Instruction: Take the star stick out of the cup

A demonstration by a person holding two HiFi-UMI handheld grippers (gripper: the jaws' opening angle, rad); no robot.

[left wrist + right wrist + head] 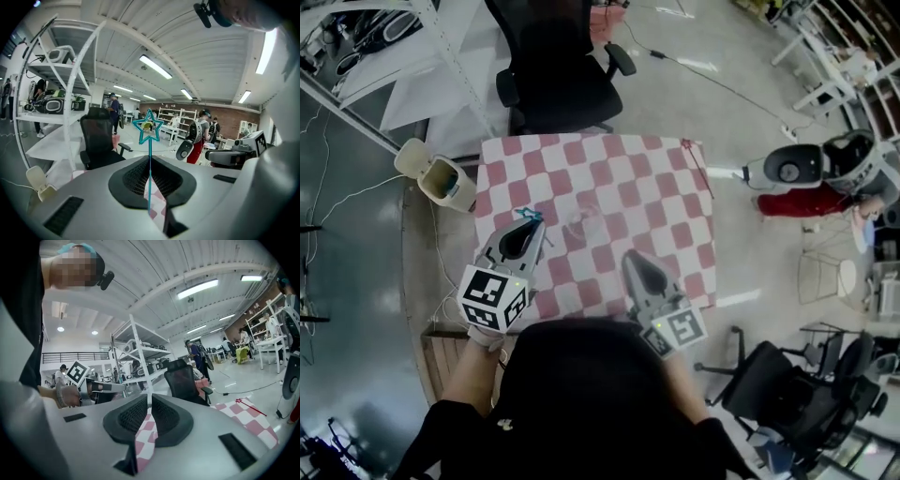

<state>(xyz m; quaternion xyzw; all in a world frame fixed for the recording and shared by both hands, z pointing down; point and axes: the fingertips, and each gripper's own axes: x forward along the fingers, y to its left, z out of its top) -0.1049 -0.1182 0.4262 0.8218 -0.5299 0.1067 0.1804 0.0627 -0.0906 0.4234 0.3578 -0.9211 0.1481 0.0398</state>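
Note:
The teal star stick (pixel 149 136) stands upright between the jaws of my left gripper (pixel 150 161), which is shut on its thin shaft; the star head pokes out above the jaw tips. In the head view the left gripper (pixel 530 225) hovers over the table's left part, with the star stick (pixel 528 216) at its tip. A clear cup (pixel 581 223) stands on the checked cloth just right of it, apart from the stick. My right gripper (pixel 631 257) is near the table's front, jaws together and nothing between them (pixel 150 398).
The table carries a red-and-white checked cloth (pixel 647 187). A red stick (pixel 697 161) lies at its right edge. A black office chair (pixel 558 66) stands behind the table, a small white bin (pixel 441 178) to its left, and a wooden crate (pixel 441 354) at the front left.

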